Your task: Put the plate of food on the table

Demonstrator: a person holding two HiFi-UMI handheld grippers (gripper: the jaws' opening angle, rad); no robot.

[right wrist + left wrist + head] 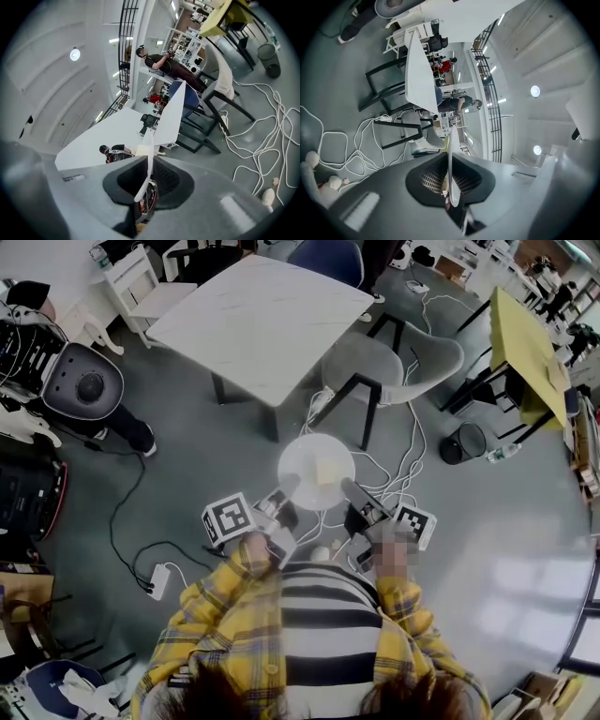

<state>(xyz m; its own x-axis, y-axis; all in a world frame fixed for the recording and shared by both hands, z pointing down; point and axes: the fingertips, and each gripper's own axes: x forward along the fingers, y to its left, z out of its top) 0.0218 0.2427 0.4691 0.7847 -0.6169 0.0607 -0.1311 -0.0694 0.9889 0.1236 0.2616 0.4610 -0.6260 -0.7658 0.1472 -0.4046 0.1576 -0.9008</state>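
Observation:
A round white plate (305, 465) with a pale yellow piece of food (328, 470) on it hangs above the grey floor in front of the person. My left gripper (286, 489) is shut on its left rim and my right gripper (348, 487) on its right rim. In the left gripper view the plate (451, 154) shows edge-on between the jaws of the left gripper (450, 159). The right gripper view shows the plate (149, 161) the same way in the right gripper (149, 165), with the food (142, 151) on top. The white table (262, 320) stands further ahead, apart from the plate.
A grey chair (403, 362) stands at the table's near right corner and a blue chair (328, 259) behind it. White cables (408, 465) and a power strip (159, 579) lie on the floor. To the right are a black bin (466, 442) and a yellow table (525, 343).

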